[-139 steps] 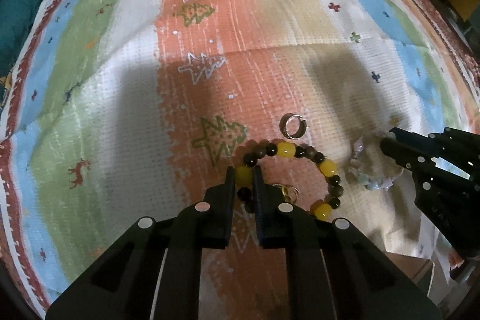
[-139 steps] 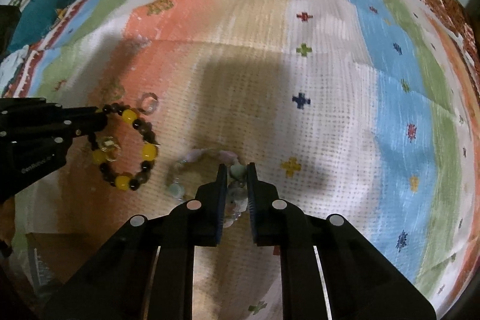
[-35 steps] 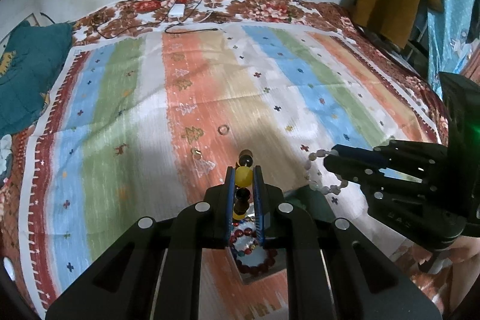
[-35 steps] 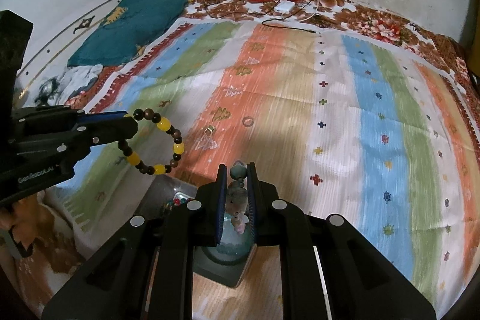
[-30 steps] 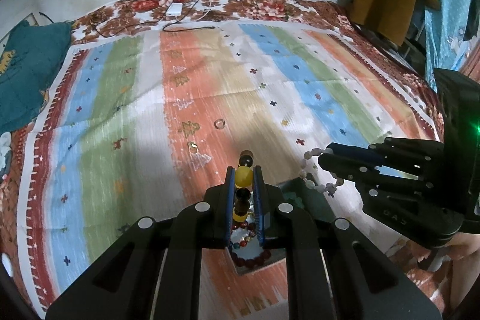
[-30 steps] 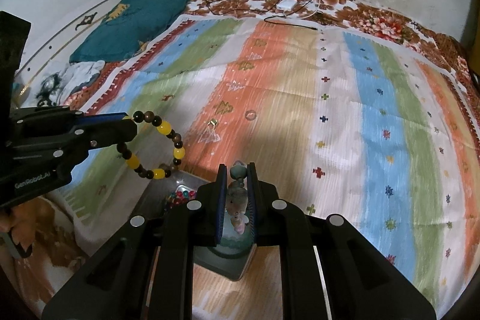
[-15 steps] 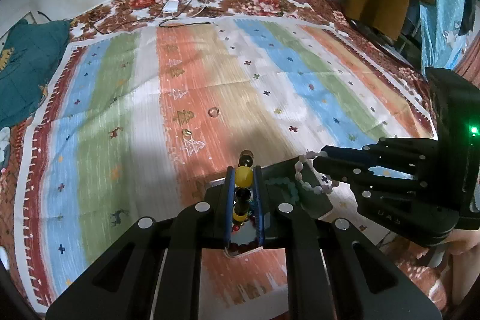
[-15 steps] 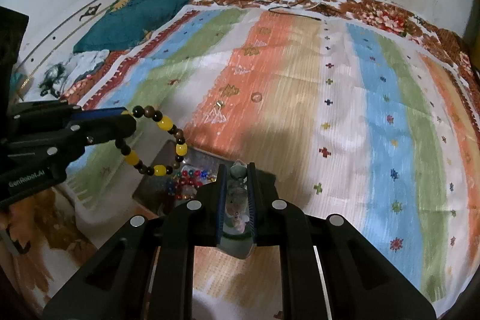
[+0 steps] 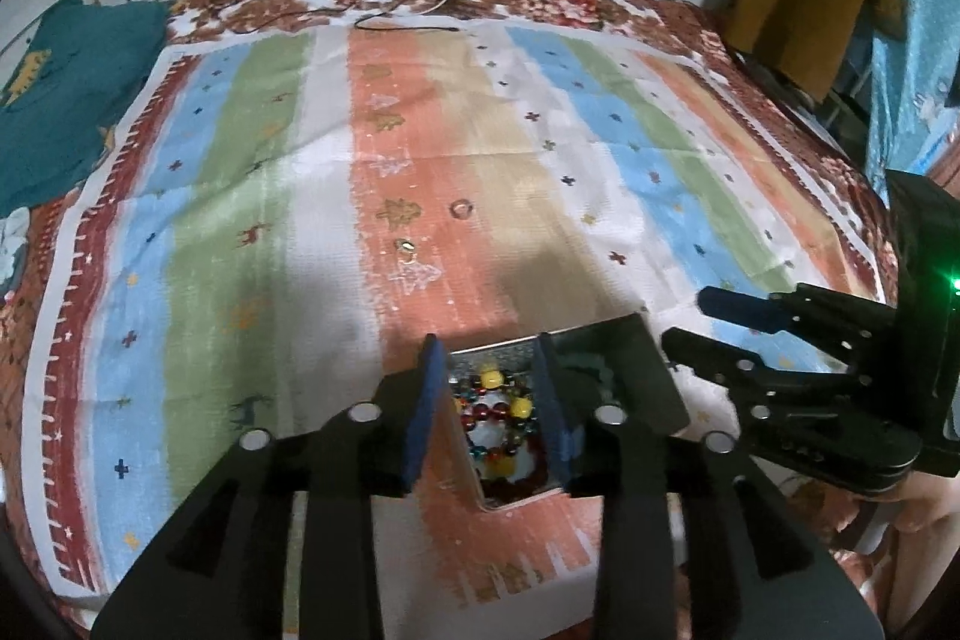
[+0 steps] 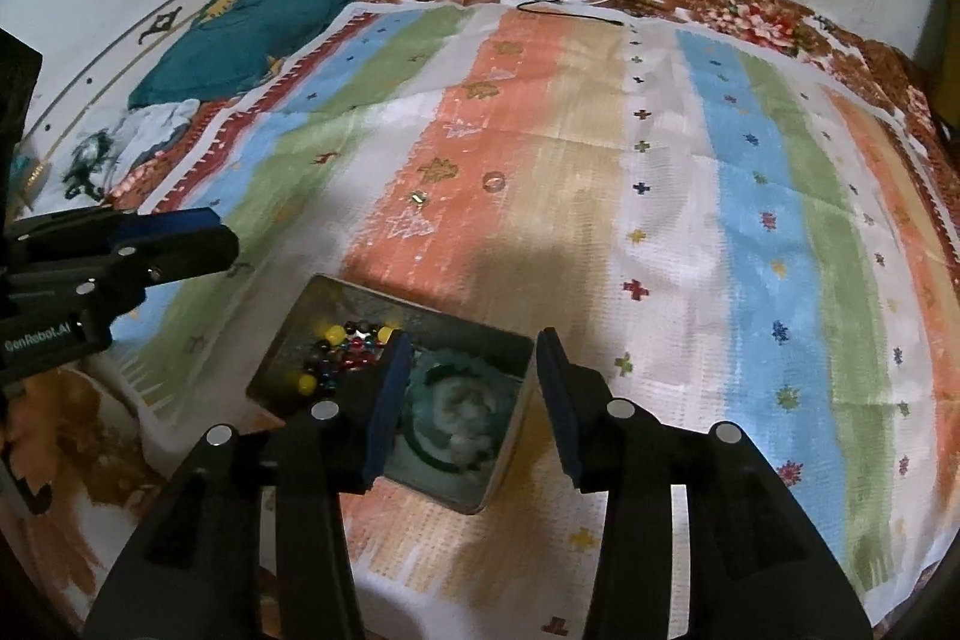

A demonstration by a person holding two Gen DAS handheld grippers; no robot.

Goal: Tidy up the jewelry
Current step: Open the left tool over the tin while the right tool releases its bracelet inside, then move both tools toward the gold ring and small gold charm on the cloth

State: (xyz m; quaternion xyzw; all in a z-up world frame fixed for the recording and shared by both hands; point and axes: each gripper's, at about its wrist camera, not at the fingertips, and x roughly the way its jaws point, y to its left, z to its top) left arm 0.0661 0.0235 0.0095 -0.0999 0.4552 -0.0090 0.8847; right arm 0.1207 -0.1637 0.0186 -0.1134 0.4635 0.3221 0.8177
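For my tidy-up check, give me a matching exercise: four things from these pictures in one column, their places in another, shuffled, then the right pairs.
Things:
1. yellow-and-dark bead bracelet
2. pale bracelet
3. silver ring
4. teal cloth

Places:
A. loose on the orange stripe of the blanket, beyond the box
B. right half of the metal box, under the right claw
C. far left corner, off the blanket
D. left half of the metal box

Pairs: 1-D, 2-B, 3-A, 4-C
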